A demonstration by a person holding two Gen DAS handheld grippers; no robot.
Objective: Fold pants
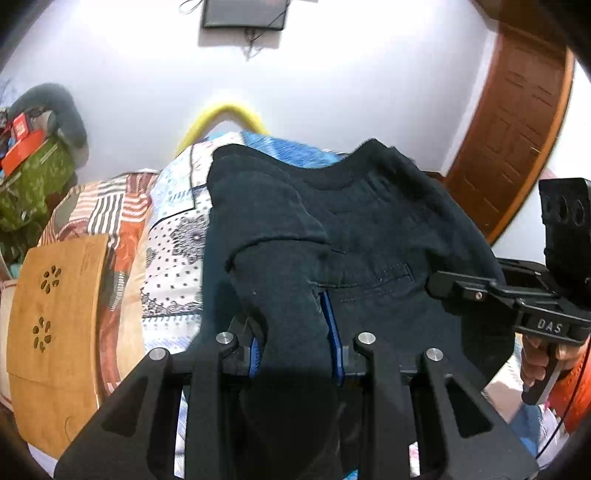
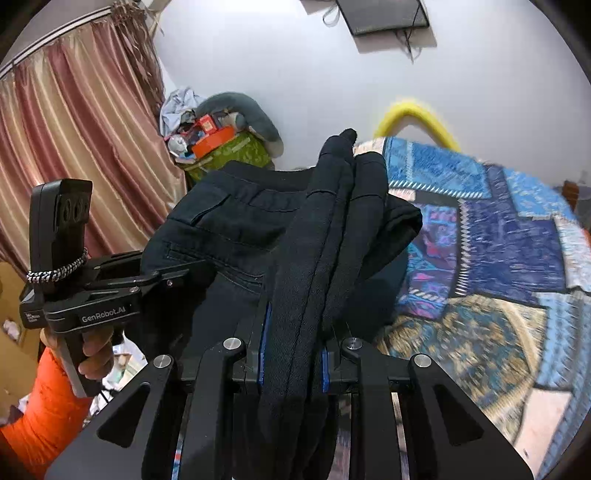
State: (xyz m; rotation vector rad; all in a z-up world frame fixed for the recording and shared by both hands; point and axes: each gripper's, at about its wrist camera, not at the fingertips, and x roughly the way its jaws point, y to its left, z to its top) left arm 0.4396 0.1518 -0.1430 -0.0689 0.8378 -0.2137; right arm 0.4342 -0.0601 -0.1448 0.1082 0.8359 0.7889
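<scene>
White wall fills the background of the left wrist view, with a dark screen [image 1: 244,14] hung high on it, a brown wooden door [image 1: 511,125] at the right and a bed [image 1: 173,229] under a patchwork cover below. On the bed's left side lies a light wooden board [image 1: 55,325] with flower-shaped cutouts. The left gripper [image 1: 295,332] has its fingers [image 1: 330,328] closed on a thick fold of the dark pants [image 1: 369,221], which hang lifted over the bed. At the right edge a hand [image 1: 543,363] holds the other gripper's handle. Seen from the right wrist, the same white wall carries a pink curtain [image 2: 74,147] at the left, and a yellow curved tube [image 2: 413,114] stands behind the bed's blue quilt [image 2: 498,229]. The right gripper [image 2: 293,354] pinches several bunched layers of the pants between its blue-padded fingers [image 2: 265,332]. Left of it, an orange sleeve [image 2: 40,413] leads to the hand on the left gripper's handle.
</scene>
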